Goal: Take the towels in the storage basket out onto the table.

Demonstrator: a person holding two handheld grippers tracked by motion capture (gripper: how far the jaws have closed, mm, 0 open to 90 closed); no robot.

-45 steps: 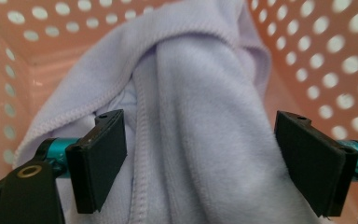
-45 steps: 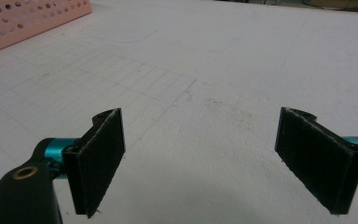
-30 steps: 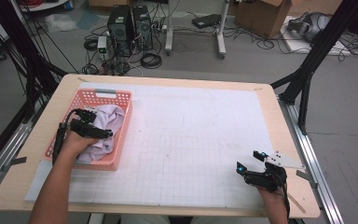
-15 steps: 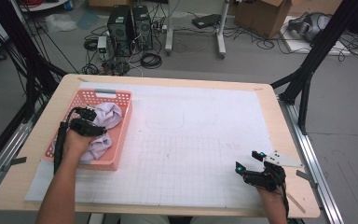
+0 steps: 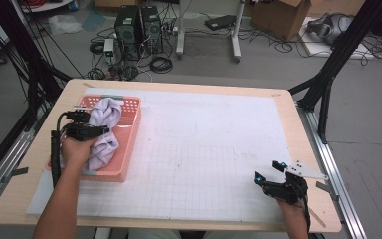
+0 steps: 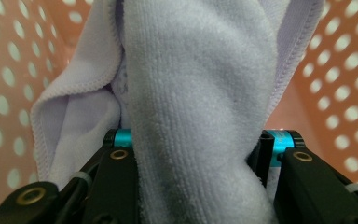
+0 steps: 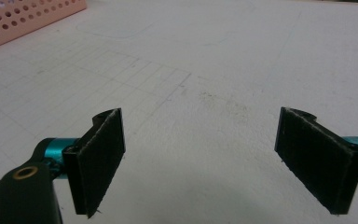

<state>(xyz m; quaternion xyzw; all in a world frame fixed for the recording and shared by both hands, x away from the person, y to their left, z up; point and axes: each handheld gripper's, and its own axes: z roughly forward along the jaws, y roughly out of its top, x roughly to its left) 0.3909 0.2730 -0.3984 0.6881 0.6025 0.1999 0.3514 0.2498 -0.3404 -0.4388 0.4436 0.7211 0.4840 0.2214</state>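
since the earlier frame the left gripper [image 5: 87, 130] has just been closing its jaws, which now pinch the lilac towel [image 6: 200, 121], and the bunched cloth stands higher in the pink basket [image 5: 129, 149]. the towel is soft looped terry with a stitched hem; the basket is perforated plastic. well away from the basket, the right gripper [image 7: 214, 163] stays low over the gridded worktop [image 5: 219, 149], jaws wide and empty.

- Left gripper [image 5: 97, 133], over the table's left side, points right with its jaws just closed on a towel [image 6: 200, 116]; the forearm reaches in from below.
- Right gripper [image 5: 268, 172] sits low at the near right corner, jaws wide apart with nothing between them.
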